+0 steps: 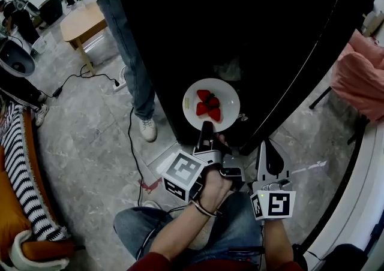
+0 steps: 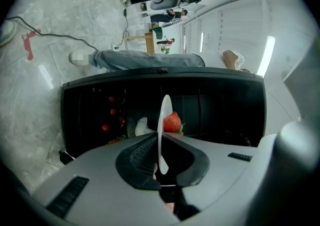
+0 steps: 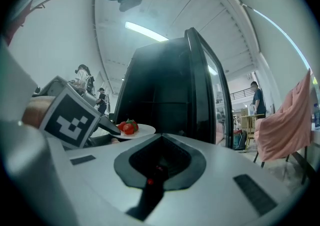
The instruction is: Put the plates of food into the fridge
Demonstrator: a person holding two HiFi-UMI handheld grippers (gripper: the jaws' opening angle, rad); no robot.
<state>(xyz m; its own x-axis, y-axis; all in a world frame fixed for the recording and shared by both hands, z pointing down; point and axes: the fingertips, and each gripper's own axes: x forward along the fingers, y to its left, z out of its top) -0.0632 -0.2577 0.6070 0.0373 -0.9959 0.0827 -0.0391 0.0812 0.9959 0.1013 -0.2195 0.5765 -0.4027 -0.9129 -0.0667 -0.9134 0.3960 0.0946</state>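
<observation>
Head view has my left gripper [image 1: 207,132] out in front of the open fridge [image 1: 252,18]. Its fingers [image 2: 136,156] are clamped on the near rim of the plate [image 1: 230,101]. The plate rides level in the air, just short of the dark opening, with the strawberries [image 1: 208,105] heaped at its middle. Left gripper view shows the plate edge-on between the fingers, one berry beside it, and the black shelves [image 2: 215,105] straight ahead.

My right gripper [image 1: 269,151] hangs just beside the left one, fingers pressed together on nothing. Its own view shows the door [image 3: 210,85] swung wide on that side.

I judge this as the carry-in: the plate is lifted and lined up, but not yet inside. Next I would push it forward, keeping it flat, and pick a bare shelf. I would lower it until its base rests there, then let go and draw straight back.

I hold it by the rim alone, so any tilt could send the berries sliding. The inside is dim, and I cannot tell which shelf is free. A person's leg [image 1: 129,54] stands left of the fridge, apart from the plate.
</observation>
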